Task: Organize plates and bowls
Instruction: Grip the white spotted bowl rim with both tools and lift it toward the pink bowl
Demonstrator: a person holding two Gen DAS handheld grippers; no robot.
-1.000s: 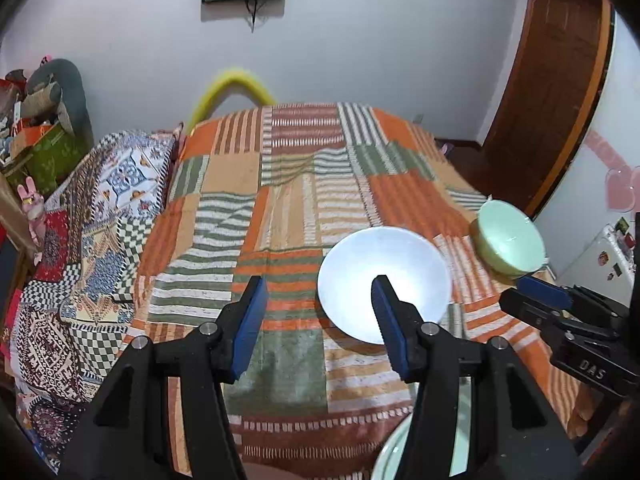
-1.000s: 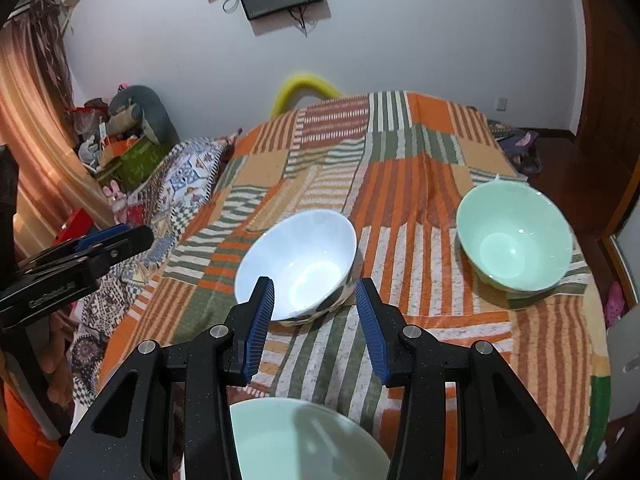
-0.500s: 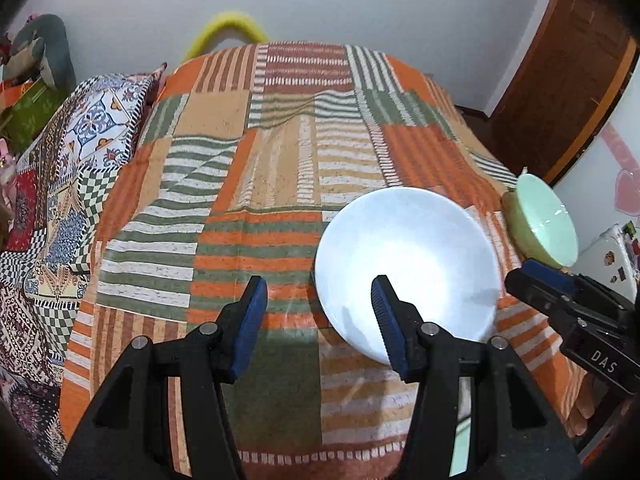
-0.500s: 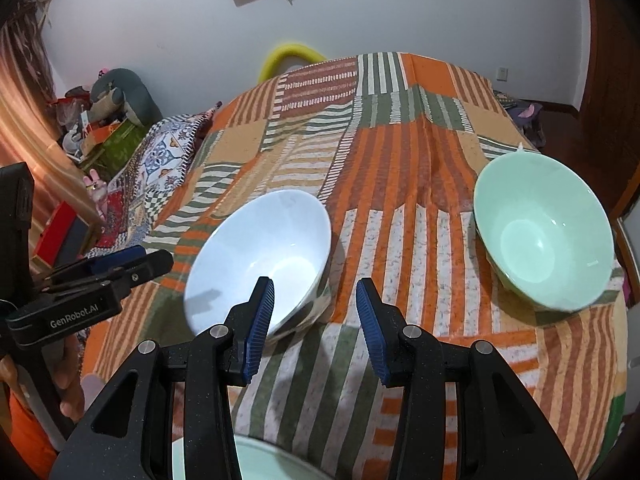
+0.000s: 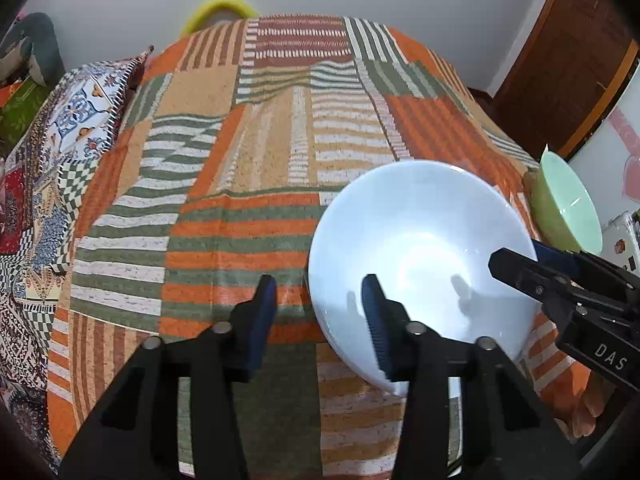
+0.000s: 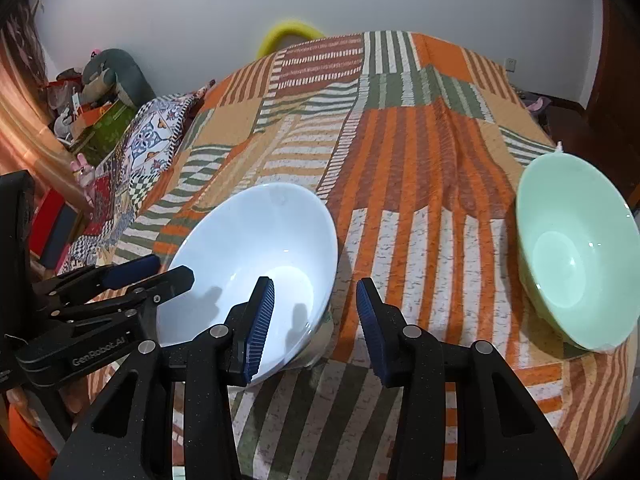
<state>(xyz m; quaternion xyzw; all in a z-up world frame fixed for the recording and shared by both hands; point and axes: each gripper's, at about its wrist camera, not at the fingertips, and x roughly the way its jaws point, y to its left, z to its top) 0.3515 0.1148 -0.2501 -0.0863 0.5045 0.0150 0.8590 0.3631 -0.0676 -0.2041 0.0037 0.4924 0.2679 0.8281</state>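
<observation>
straddling near rim of white bowl point(image 5: 416, 248), left gripper point(image 5: 320, 320): jaws part open, just been closing, rim between them, pads not yet pressing. right gripper point(image 6: 316, 320) likewise part open, straddling bowl's opposite rim, gripping nothing. likely two-sided lift, since bowl sits tilted on soft striped bedspread point(image 6: 400, 152). green bowl point(image 6: 572, 264) well apart, toward bed's edge. right view shows green bowl's whole inside; left view catches only its edge point(image 5: 568, 204).
</observation>
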